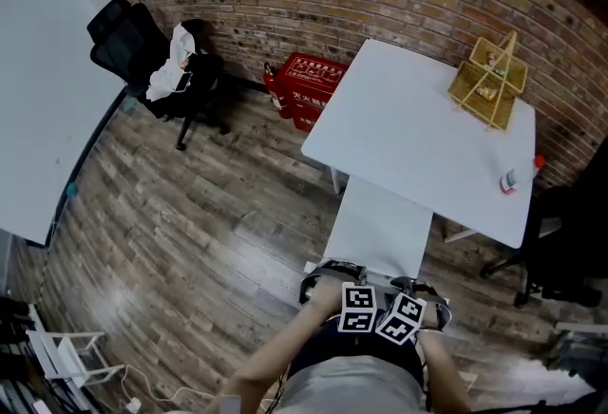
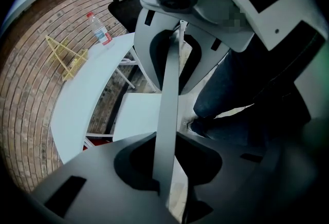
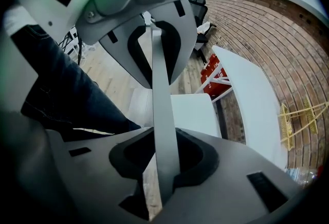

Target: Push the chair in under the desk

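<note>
A white chair [image 1: 380, 227] stands at the near side of the white desk [image 1: 418, 127], its seat partly under the desk edge. I stand behind it. My left gripper [image 1: 328, 279] and right gripper [image 1: 429, 296] sit side by side on the top of the backrest [image 1: 380, 281]. In the left gripper view the thin backrest edge [image 2: 168, 89] runs between the jaws of the left gripper [image 2: 168, 115], which is shut on it. The right gripper [image 3: 160, 115] is likewise shut on the backrest edge [image 3: 158, 89]. The seat [image 3: 193, 112] shows beyond the backrest.
A yellow wire rack [image 1: 489, 80] and a small bottle [image 1: 510, 179] sit on the desk. A red box [image 1: 309, 89] stands by the brick wall. A black office chair [image 1: 142, 51] with a white cloth is at back left, another black chair [image 1: 565, 241] at right.
</note>
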Available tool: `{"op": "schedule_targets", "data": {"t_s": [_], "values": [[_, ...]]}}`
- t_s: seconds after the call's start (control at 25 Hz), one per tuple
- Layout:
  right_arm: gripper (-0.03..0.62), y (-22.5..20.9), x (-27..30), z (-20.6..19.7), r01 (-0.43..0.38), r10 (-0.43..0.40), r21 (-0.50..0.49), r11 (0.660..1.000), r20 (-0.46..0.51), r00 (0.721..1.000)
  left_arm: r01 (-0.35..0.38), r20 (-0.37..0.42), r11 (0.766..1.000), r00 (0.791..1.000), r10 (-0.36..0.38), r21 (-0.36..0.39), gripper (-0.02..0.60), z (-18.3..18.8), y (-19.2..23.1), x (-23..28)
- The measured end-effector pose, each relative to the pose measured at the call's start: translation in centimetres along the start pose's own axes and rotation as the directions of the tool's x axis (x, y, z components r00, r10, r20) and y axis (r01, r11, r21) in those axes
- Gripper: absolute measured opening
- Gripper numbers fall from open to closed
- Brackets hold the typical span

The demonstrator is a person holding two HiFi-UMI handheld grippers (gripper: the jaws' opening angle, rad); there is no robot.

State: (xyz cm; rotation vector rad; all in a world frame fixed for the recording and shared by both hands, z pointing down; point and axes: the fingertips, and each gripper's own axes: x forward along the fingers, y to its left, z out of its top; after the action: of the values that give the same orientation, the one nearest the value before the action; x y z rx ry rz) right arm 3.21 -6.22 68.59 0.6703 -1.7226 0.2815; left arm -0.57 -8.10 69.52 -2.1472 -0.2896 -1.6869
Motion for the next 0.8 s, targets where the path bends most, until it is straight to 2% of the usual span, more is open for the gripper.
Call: {"op": "schedule_targets", "data": {"t_s": [0.36, 0.8], "values": [[0.101, -2.9, 0.7, 0.4, -0.010, 0.010, 0.010, 1.000, -0.009, 1.000, 0.002, 0.008, 1.000, 1.000, -0.002, 0.012, 0.095, -0.1, 3.1, 0.6], [0.100, -7.5, 1.6, 0.0, -0.019, 0.019, 0.002, 1.000, -0.014, 1.000, 0.007, 0.007, 1.000, 1.000, -0.007, -0.009, 0.098, 0.7, 7.5, 1.6]]}}
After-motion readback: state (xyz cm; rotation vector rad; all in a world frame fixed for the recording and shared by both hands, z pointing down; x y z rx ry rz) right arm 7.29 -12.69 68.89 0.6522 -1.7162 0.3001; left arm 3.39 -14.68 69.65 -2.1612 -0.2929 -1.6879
